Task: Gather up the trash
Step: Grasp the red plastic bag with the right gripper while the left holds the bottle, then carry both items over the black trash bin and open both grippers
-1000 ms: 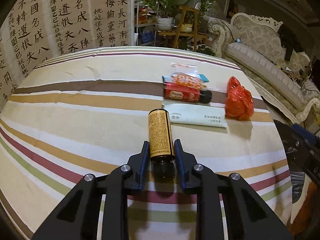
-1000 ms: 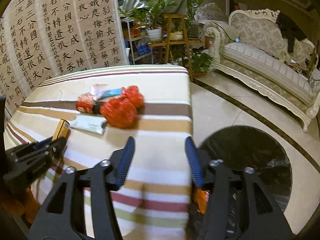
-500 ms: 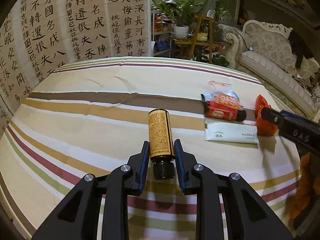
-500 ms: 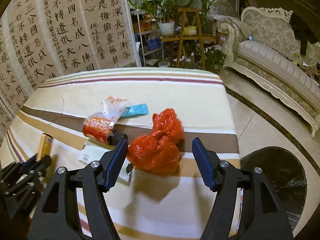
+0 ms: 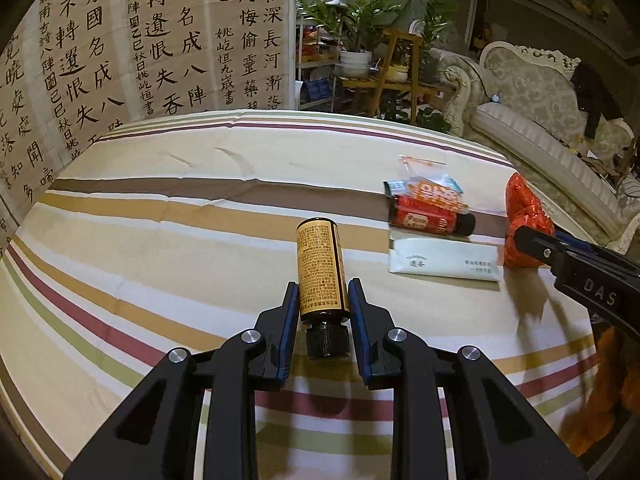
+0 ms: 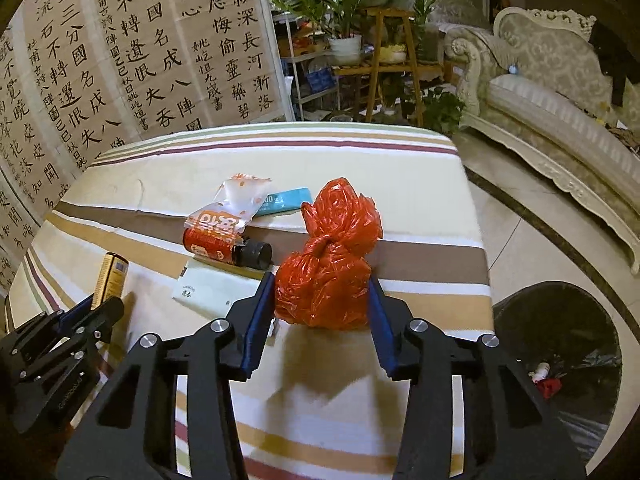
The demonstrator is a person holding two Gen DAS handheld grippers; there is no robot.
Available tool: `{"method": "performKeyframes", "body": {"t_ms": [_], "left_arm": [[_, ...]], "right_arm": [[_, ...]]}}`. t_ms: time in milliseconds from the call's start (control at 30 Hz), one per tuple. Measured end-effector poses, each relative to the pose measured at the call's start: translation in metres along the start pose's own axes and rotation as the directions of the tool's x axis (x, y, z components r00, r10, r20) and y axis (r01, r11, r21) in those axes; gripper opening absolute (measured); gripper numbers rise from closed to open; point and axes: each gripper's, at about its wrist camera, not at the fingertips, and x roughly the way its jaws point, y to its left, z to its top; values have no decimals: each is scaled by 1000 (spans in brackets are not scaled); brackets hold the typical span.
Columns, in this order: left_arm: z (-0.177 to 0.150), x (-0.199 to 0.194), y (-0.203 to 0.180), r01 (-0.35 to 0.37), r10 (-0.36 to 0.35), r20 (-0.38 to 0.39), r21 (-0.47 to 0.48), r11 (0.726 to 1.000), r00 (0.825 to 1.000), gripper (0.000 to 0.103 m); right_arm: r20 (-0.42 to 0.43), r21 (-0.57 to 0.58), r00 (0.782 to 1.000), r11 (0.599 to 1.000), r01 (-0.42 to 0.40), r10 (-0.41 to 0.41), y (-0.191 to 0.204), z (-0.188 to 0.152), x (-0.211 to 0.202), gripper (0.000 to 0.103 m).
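My left gripper [image 5: 323,304] is shut on a small brown bottle [image 5: 321,268] with a yellow label and black cap, held above the striped tablecloth [image 5: 160,208]. My right gripper [image 6: 322,304] is open, its fingers either side of a knotted red plastic bag [image 6: 326,276] on the table; the bag also shows in the left wrist view [image 5: 524,224]. Beside it lie a red bottle [image 6: 218,246] with black cap, a snack wrapper [image 6: 236,200], a teal packet [image 6: 286,200] and a pale green sachet [image 6: 208,292].
A black-lined trash bin [image 6: 560,344] stands on the floor right of the table and holds some litter. A calligraphy screen [image 6: 120,60] stands behind the table. A plant stand [image 6: 384,60] and an ornate sofa [image 6: 560,92] are beyond.
My right gripper has moved forward and left from the bin side until its fingers flank the red bag. My left gripper still holds the bottle and has shifted its view leftward.
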Motion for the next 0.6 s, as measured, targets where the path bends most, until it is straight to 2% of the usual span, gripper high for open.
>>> {"method": "performKeyframes", "body": {"t_ms": [233,600], "left_arm": [[-5,-13,-19,30,-31,15,22,999,999,26],[-23,-33,-73,120,-124,31,100,988,992,26]], "right_arm": [[54,17,998,999,34,-35,-16,-18,-36,43],[73,100,986,985,139,-147,-69,-64,-80,43]]}}
